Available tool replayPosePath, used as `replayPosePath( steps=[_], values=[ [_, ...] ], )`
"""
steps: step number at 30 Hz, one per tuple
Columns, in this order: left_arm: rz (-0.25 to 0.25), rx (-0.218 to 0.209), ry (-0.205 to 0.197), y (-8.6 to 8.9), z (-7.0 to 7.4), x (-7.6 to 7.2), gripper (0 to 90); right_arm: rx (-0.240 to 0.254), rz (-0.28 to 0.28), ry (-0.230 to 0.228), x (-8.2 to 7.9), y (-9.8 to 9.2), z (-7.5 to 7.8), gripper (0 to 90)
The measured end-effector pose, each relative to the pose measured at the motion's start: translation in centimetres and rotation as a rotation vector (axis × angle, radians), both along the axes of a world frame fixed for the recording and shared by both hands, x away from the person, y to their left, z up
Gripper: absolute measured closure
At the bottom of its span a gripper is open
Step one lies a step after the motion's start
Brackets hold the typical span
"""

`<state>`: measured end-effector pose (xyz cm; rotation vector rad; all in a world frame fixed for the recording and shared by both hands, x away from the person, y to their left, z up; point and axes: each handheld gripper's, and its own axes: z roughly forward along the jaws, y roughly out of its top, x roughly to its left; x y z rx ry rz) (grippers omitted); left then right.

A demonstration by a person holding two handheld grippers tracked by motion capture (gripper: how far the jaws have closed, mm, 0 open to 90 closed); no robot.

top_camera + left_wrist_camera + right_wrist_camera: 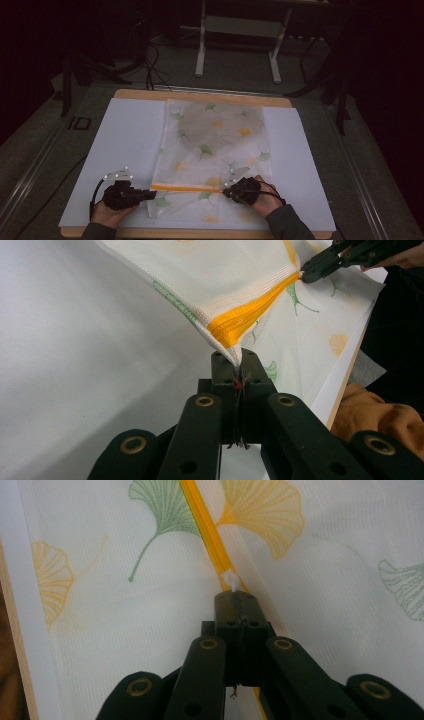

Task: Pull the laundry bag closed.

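A white mesh bag (215, 145) printed with green and yellow ginkgo leaves lies flat on the white sheet. Its orange zipper (185, 188) runs across the near end. My left gripper (152, 192) is shut on the bag's left corner at the zipper's end and lifts the fabric (225, 275) a little; the jaws (239, 356) pinch the cloth. My right gripper (225, 189) is shut on the small white zipper pull (231, 582), on the orange zipper (202, 515). In the left gripper view, the right gripper (305, 275) meets the zipper (250, 315) at the far end.
A white sheet (125, 140) covers a wooden table (200, 95). White metal stand legs (200, 50) and cables stand on the floor beyond. An orange cloth (370, 410) lies below the table's near edge. The room around is dark.
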<state>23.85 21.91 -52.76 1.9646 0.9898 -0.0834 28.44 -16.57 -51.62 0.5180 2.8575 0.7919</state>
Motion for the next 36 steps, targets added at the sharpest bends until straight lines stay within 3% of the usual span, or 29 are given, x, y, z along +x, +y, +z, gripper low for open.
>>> replayPosePath(
  steps=[36],
  values=[
    [0.003,0.0,0.006,0.0,-0.2,-0.1,88.4,-0.023,-0.057,0.01,0.0,-3.3,0.2,90.0]
  ],
)
